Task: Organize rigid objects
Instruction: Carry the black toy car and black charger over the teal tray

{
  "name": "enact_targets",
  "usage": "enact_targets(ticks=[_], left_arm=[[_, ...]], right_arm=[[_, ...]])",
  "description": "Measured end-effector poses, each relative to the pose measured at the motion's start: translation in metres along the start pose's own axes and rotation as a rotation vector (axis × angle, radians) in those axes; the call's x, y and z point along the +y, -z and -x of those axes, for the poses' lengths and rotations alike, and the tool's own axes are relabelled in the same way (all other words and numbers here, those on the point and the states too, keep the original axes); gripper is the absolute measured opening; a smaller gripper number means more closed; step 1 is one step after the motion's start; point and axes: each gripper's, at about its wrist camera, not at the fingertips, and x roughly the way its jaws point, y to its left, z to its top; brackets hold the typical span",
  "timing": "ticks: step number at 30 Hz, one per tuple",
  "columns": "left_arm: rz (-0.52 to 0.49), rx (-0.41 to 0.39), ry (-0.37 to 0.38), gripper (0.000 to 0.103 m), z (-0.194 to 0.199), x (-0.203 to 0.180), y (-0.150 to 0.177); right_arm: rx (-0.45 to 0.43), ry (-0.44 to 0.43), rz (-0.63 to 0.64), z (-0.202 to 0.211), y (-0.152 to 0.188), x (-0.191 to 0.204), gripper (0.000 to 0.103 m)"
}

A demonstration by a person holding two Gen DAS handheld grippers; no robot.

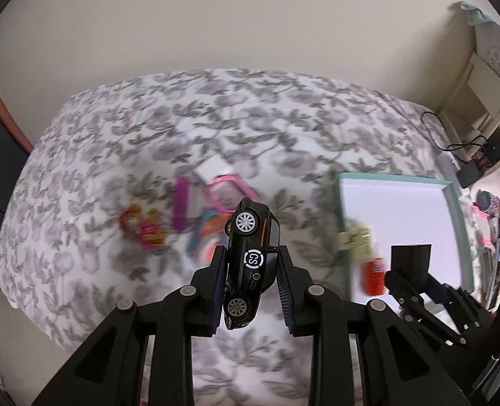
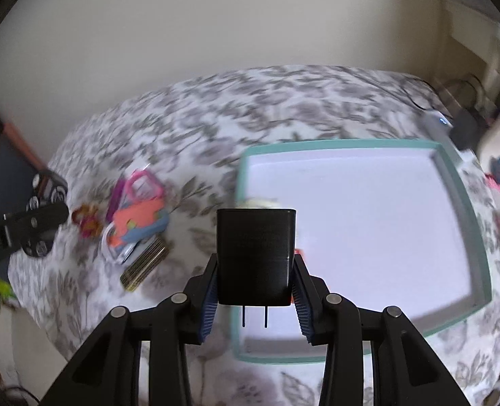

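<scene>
A home bedroom. A bed with a grey floral bedspread (image 1: 216, 118) fills the middle of both views, set against a plain cream wall (image 1: 233, 17) at twelve o'clock. At two o'clock in the left wrist view stand cream shelves (image 1: 486, 101) holding boxes, with a black cable (image 1: 453, 138) trailing onto the bed's corner. Bright hair clips and small toys (image 2: 131, 216) lie at nine o'clock in the right wrist view, and a teal-rimmed tray (image 2: 466, 196) at three o'clock.
</scene>
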Motion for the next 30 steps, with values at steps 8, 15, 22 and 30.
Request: enact_targets(ticks=[8, 15, 22, 30], left_arm=[[-0.017, 0.037, 0.076, 0.030, -0.029, -0.061, 0.006], [-0.105, 0.090, 0.110, 0.030, -0.056, -0.116, 0.018], [-0.205, 0.098, 0.151, 0.030, -0.062, -0.160, 0.020], [-0.288, 0.092, 0.195, 0.030, -0.078, -0.186, 0.035]], right_arm=[[0.053, 0.045, -0.202, -0.010, -0.005, -0.064, 0.042], [0.043, 0.109, -0.333, -0.009, -0.006, -0.116, 0.042], [0.040, 0.207, -0.413, -0.009, -0.005, -0.159, 0.042], [0.024, 0.263, -0.448, -0.010, -0.007, -0.177, 0.042]])
